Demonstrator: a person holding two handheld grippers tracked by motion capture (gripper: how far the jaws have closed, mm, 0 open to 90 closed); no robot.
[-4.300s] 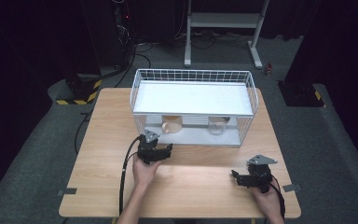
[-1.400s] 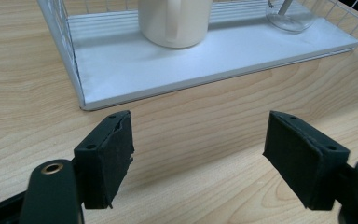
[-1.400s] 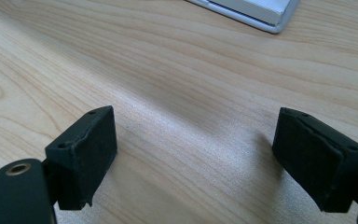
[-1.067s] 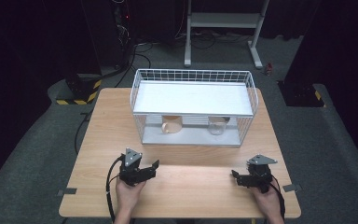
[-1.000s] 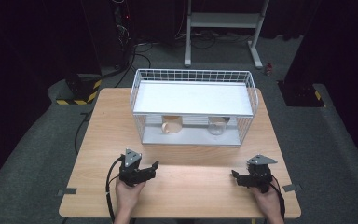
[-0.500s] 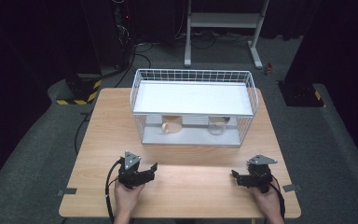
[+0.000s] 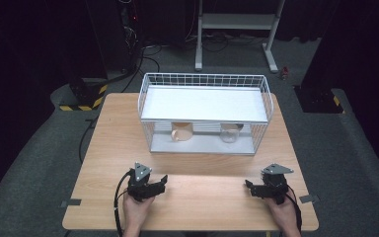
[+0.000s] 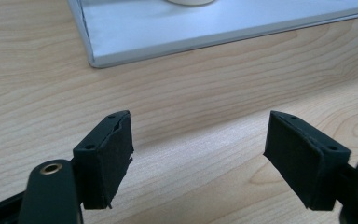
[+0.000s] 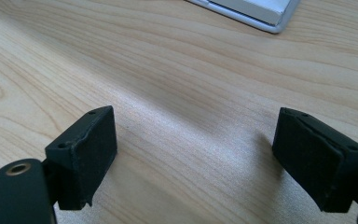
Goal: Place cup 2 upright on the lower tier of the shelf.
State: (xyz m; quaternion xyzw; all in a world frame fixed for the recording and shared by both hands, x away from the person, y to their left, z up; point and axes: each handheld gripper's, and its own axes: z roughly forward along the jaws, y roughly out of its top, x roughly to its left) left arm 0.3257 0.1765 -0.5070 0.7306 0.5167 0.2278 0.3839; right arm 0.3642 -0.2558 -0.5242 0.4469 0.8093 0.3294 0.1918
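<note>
- Wire basket (image 7: 205, 112) is sitting at the far middle of the table (image 7: 118, 148); it's the reference for everything below. White shelf on top, white floor tray underneath.
- Two cups are standing on the basket's floor under the shelf: tan cup (image 7: 181, 132) toward its left, clear cup (image 7: 231, 132) toward its right, well apart. Being tucked under the shelf, they're likely reachable only through the near side.
- Left gripper (image 7: 150, 186) is resting near the table's front edge, well short of the basket's left near corner. Jaws are standing open, holding nothing; the left gripper view is showing bare wood between the pads (image 8: 107, 158) and the basket's tray corner (image 8: 91, 58) ahead.
- Right gripper (image 7: 256, 188) is parked well short of the basket's right near corner, also open and empty; pads (image 9: 86, 149) over bare wood.
- My read: both hands are idling in a neutral spot clear of the basket, so neither is blocking its front opening. Tan cup is the closer target for the left gripper.
</note>
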